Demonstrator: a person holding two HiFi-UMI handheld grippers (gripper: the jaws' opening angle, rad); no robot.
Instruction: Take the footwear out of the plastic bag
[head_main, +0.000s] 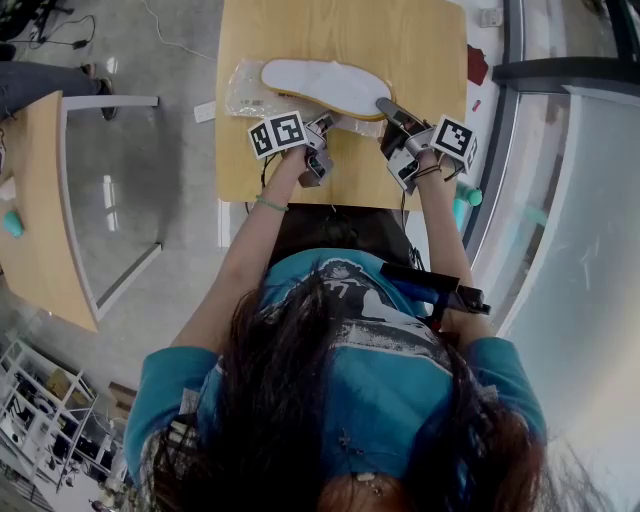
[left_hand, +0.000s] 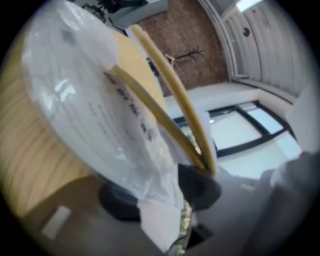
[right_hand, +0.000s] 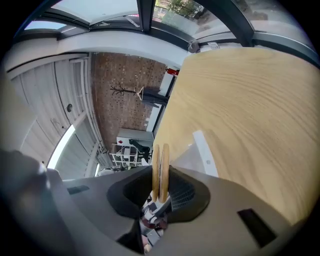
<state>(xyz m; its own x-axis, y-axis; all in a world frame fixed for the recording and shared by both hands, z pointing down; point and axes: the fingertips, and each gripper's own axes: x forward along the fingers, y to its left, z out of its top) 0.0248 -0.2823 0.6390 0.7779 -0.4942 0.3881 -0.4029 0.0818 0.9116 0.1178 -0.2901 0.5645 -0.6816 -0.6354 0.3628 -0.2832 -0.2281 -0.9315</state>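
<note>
Pinching insole pair (head_main: 325, 85) in right claw (head_main: 388, 108); left claw (left_hand: 160, 192) agape around plastic bag (left_hand: 90, 100)

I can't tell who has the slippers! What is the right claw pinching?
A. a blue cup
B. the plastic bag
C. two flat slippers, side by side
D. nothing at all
C: in the right gripper view the right claw is closed on the thin tan edges of the two flat slippers.

Plastic bag (left_hand: 85, 95) — clear film, glossy, creased. Insoles (head_main: 325, 85) — white matt face, tan foam-like edges. Table (head_main: 400, 40): light wood grain, smooth, satin finish.
</note>
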